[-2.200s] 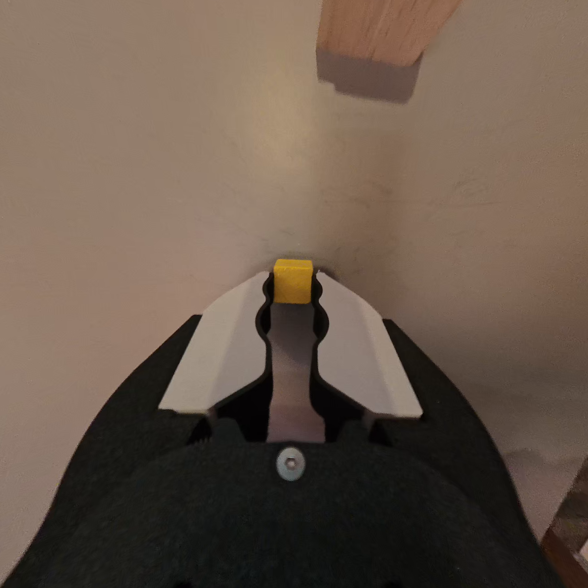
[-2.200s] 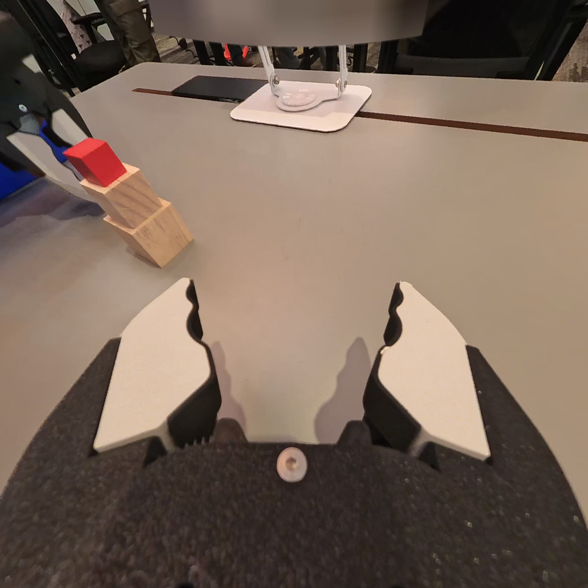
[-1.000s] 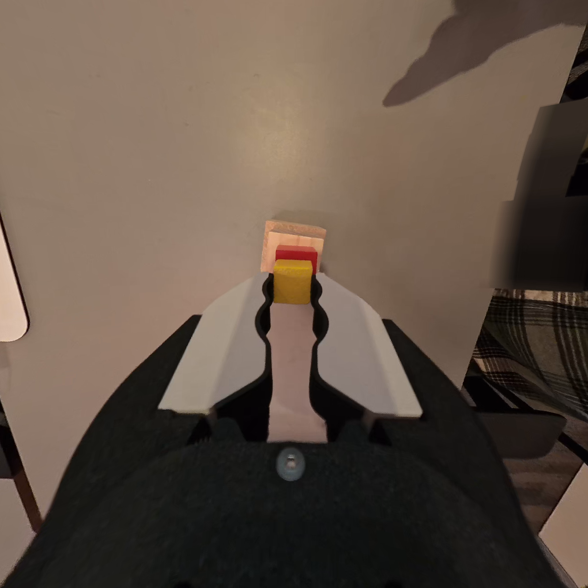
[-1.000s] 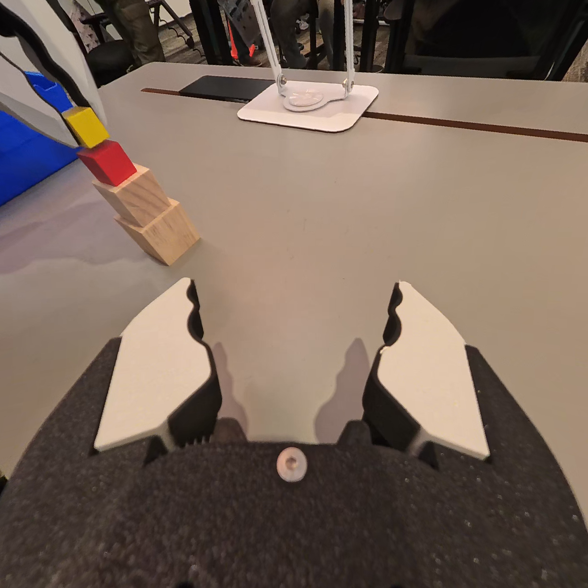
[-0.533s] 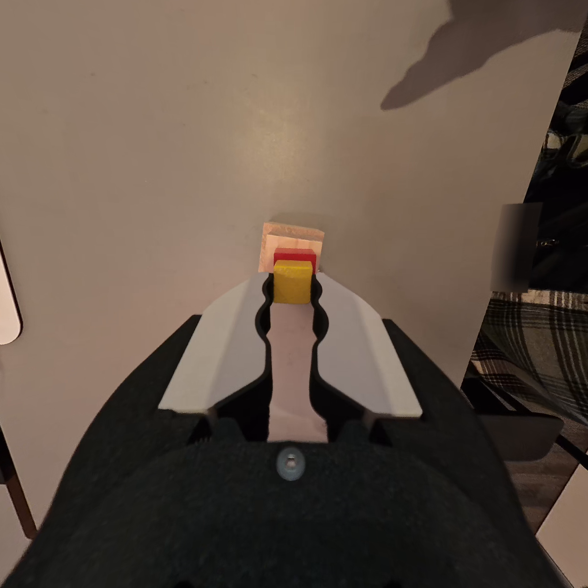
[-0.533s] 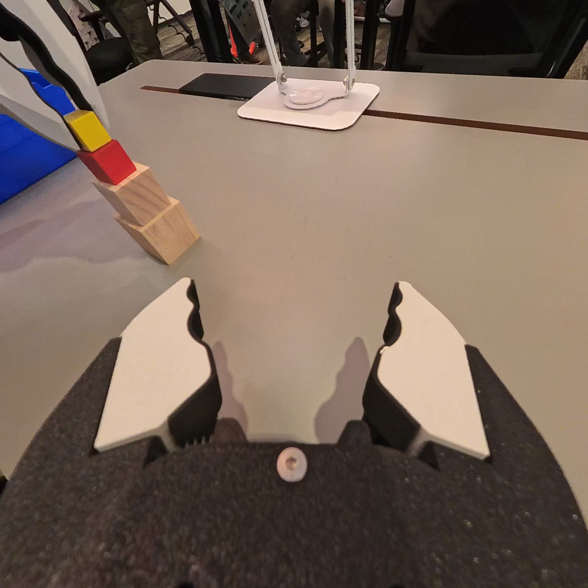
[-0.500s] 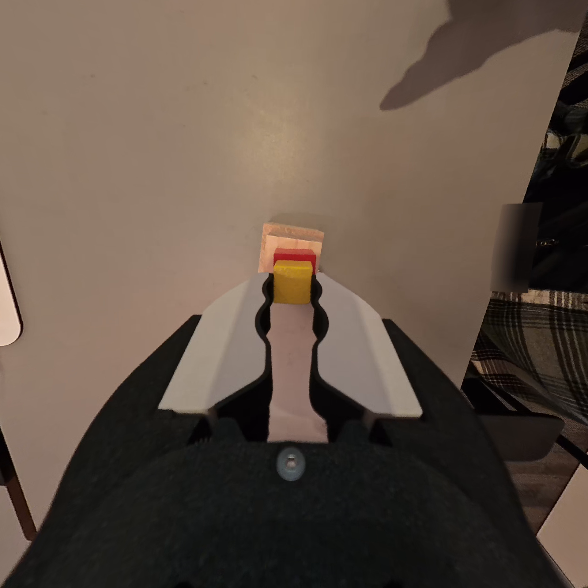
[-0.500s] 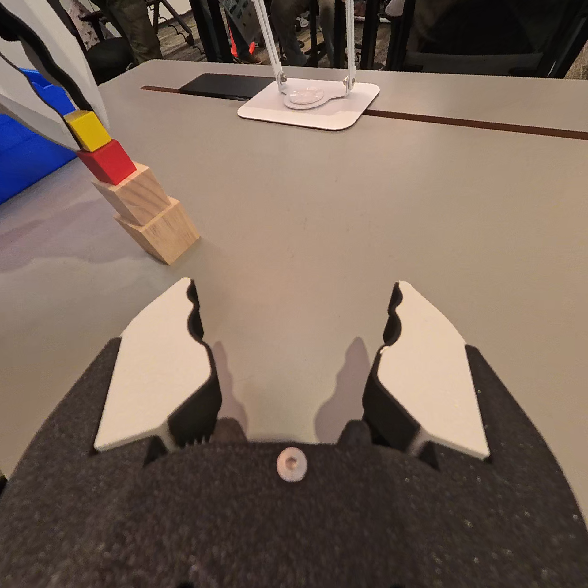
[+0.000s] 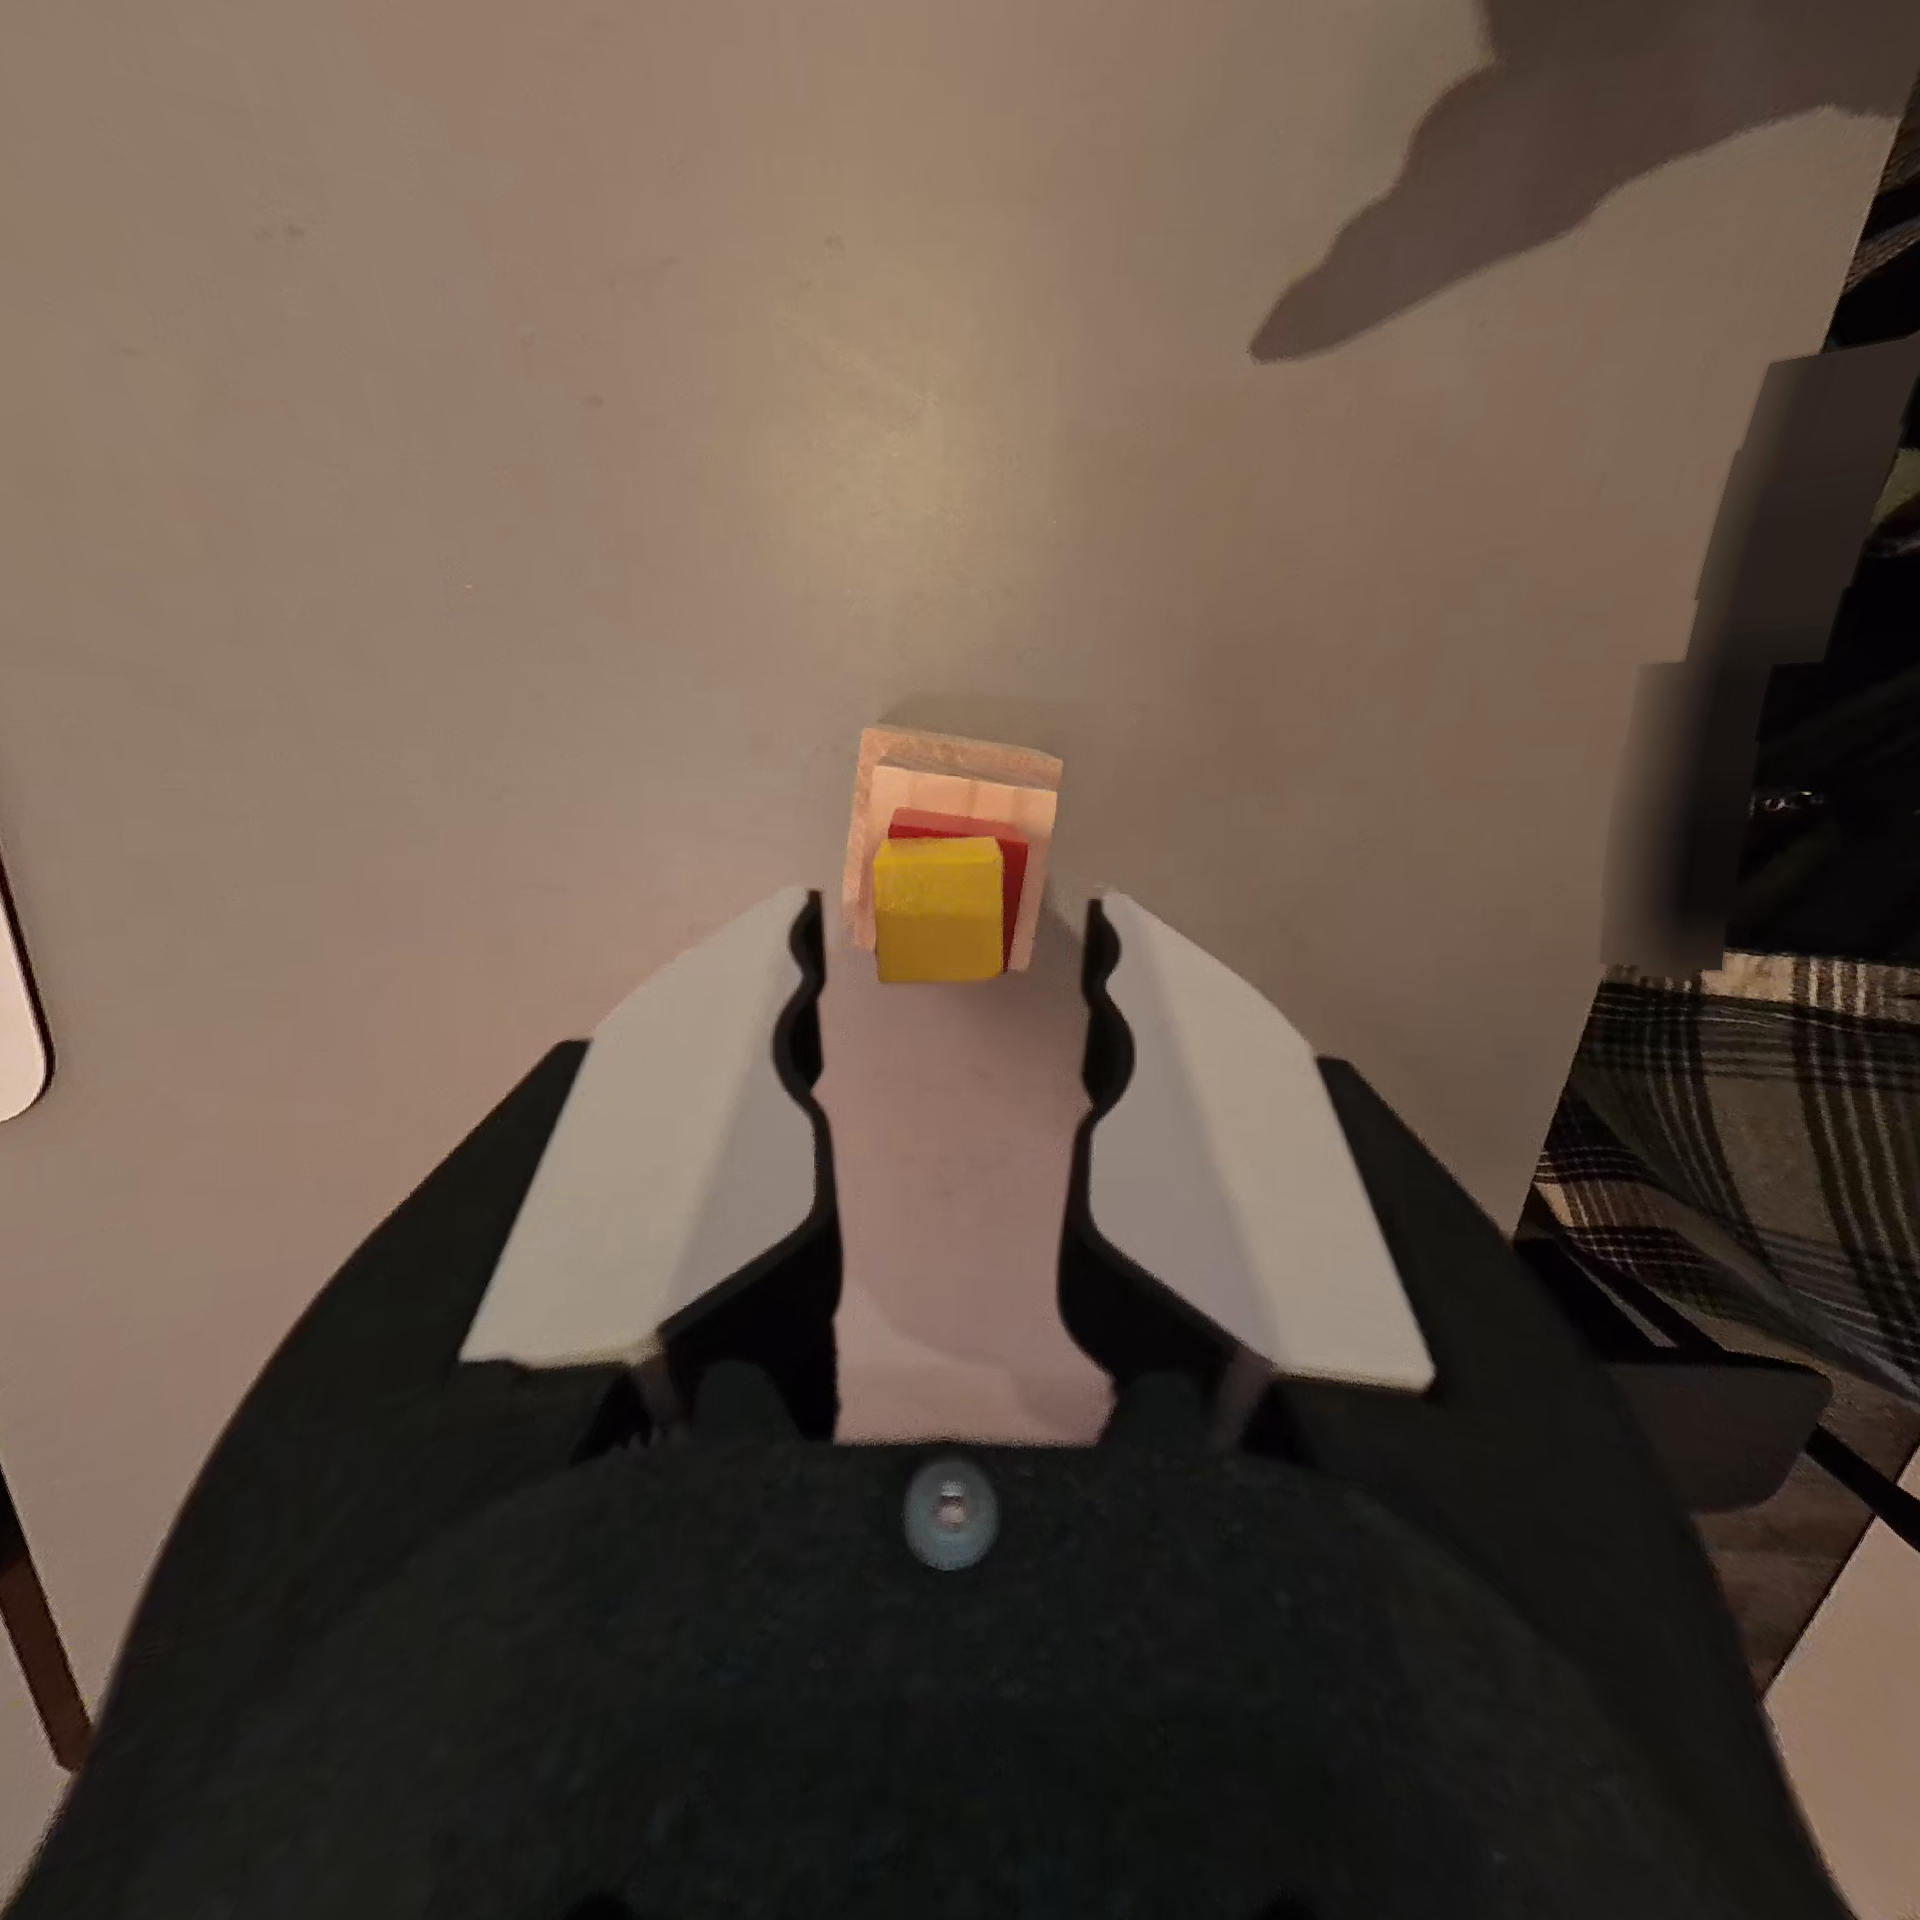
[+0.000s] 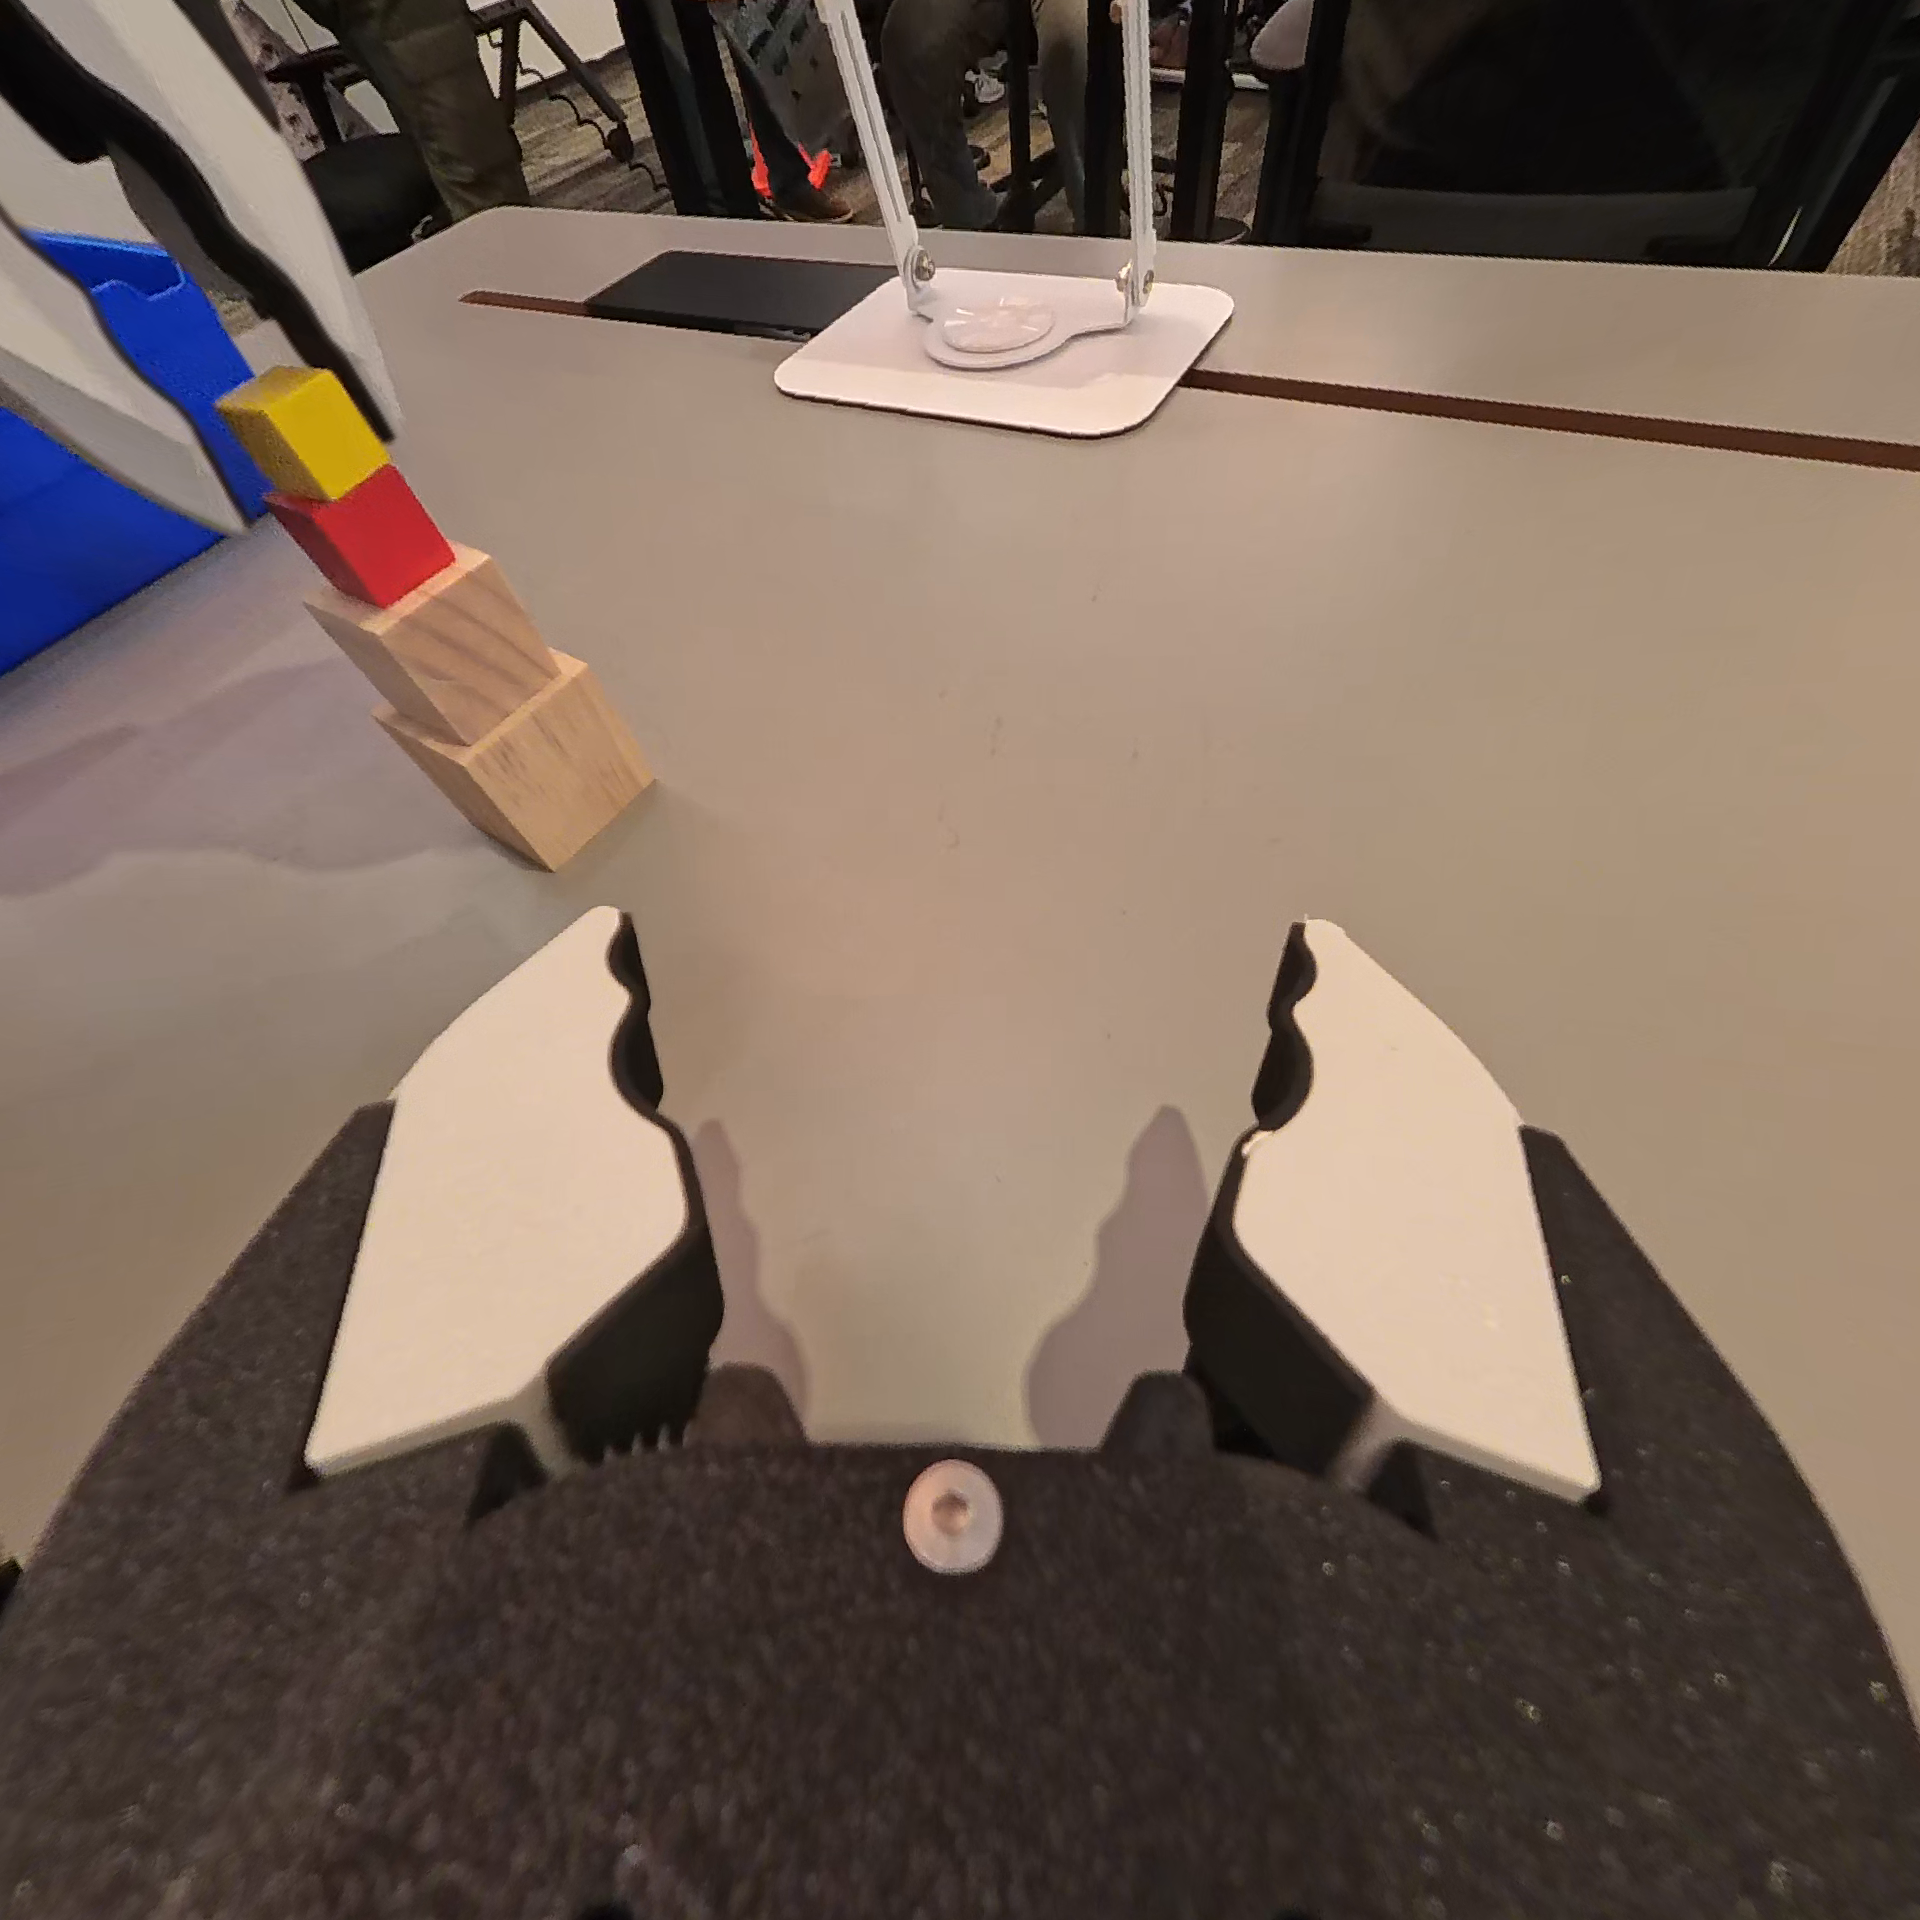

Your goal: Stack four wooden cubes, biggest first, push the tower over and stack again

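A tower of four cubes stands on the grey table. The big plain wooden cube [image 10: 551,764] is at the bottom, a smaller wooden cube [image 10: 447,644] on it, then the red cube [image 10: 364,532], then the small yellow cube [image 10: 303,431] on top. From above, the left wrist view shows the yellow cube [image 9: 938,911] over the red cube [image 9: 1013,868] and the wooden cubes [image 9: 961,774]. My left gripper [image 9: 951,920] is open, its fingers on either side of the yellow cube with a gap. It also shows in the right wrist view [image 10: 270,405]. My right gripper [image 10: 961,940] is open and empty, low over the table.
A white lamp base [image 10: 1003,353] and a black flat panel [image 10: 727,301] lie at the far side of the table [image 10: 1143,675]. A blue bin [image 10: 94,488] stands left of the tower. The table's edge [image 9: 1704,665] runs along the right of the left wrist view, with plaid fabric [image 9: 1745,1122] beyond. To reach the smaller wooden cube [image 10: 447,644] in a straight line is about 4 centimetres for my left fingers, about 15 centimetres for my right.
My left gripper has opened and let go of the yellow cube, which now rests on the red cube. The right gripper has not moved.
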A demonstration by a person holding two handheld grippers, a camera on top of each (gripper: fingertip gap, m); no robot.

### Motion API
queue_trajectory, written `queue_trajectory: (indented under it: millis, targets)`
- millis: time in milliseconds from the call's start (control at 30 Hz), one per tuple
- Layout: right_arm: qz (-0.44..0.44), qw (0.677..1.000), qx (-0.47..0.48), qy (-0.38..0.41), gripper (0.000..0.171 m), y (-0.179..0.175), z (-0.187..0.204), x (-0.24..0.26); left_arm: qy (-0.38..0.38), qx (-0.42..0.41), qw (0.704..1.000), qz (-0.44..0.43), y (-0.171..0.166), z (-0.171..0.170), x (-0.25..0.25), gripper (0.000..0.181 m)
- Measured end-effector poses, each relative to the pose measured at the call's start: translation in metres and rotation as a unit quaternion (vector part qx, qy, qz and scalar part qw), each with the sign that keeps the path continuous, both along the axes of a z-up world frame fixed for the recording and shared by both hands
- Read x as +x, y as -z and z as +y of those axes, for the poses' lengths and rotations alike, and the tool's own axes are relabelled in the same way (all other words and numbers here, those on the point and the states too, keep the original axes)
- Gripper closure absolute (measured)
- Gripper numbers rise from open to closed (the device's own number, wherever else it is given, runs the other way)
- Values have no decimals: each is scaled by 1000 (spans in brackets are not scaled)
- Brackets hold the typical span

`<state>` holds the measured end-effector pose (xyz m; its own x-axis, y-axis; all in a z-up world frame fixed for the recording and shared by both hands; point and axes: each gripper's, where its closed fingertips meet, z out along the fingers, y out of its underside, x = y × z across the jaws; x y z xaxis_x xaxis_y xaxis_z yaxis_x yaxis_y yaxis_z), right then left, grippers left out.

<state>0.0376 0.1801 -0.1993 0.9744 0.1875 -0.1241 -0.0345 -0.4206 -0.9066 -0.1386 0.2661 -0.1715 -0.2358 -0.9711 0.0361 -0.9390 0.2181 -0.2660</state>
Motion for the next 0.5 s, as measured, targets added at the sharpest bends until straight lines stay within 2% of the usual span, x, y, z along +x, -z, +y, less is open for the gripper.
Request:
queue_trajectory:
  millis: [167, 267, 400, 500]
  targets:
    - [-1, 1000, 0, 0, 58, 1, 0, 0, -6, -9, 1000, -27, -10, -2, -6, 115]
    - [-2, 1000, 2, 1, 58, 0, 0, 1, -17, -5, 997, -69, -25, -2, -15, 111]
    - [-4, 1000, -1, 2, 58, 1, 1, 1, -62, 9, 985, -159, -45, -3, -33, 102]
    - [-7, 1000, -4, 2, 58, 4, 1, 0, -115, 12, 958, -263, -60, -7, -49, 101]
